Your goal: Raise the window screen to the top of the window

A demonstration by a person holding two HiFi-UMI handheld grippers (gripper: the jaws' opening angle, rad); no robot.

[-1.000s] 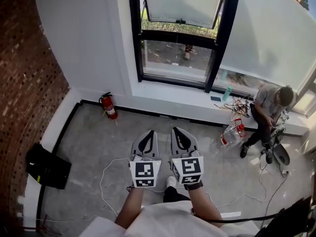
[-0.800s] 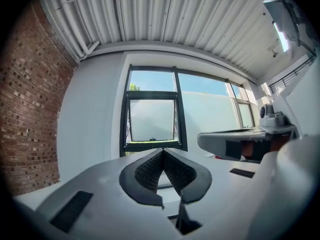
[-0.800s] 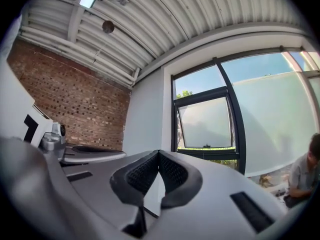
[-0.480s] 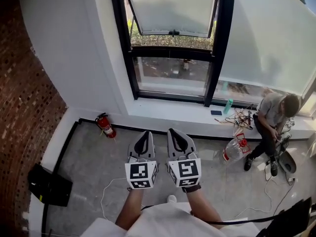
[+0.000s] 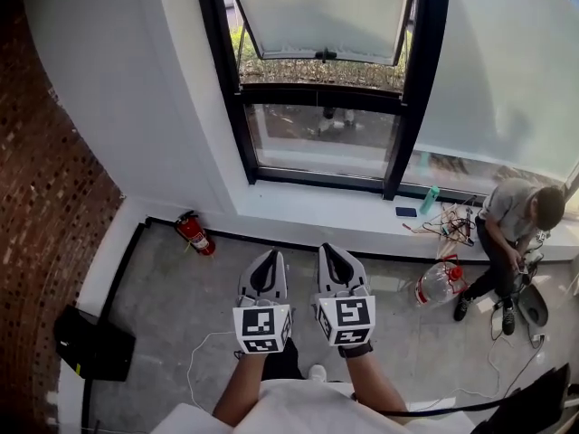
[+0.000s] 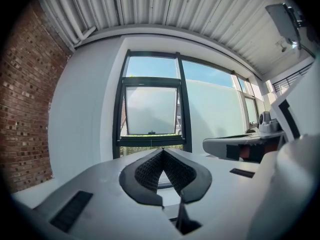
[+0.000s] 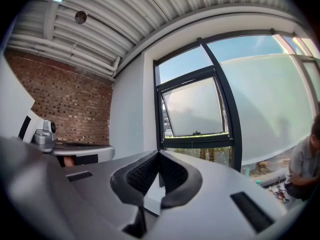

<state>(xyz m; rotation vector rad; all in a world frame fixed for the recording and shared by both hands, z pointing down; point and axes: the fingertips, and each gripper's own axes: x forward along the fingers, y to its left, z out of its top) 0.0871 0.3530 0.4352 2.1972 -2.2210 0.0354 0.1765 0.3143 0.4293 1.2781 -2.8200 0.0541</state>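
Note:
A black-framed window (image 5: 418, 89) stands in the white wall ahead. Its upper sash, a pale frosted panel (image 5: 317, 12) with a small black handle (image 5: 326, 55) at its lower edge, is tilted open. The panel also shows in the left gripper view (image 6: 151, 110) and the right gripper view (image 7: 194, 108). My left gripper (image 5: 265, 253) (image 6: 162, 149) and right gripper (image 5: 331, 247) (image 7: 158, 152) are held side by side, level, pointing at the window. Both are shut with nothing between the pads, and both are still well short of the sill.
A white sill (image 5: 317, 208) runs below the window, with a teal bottle (image 5: 430, 199) on it. A red fire extinguisher (image 5: 194, 234) stands at the wall's foot, left. A seated person (image 5: 516, 229), a clear jug (image 5: 439, 283), a black bag (image 5: 92, 344) and a brick wall (image 5: 45, 197) surround me.
Both grippers have travelled forward together towards the window, which now looks nearer and larger. Their jaws have stayed shut.

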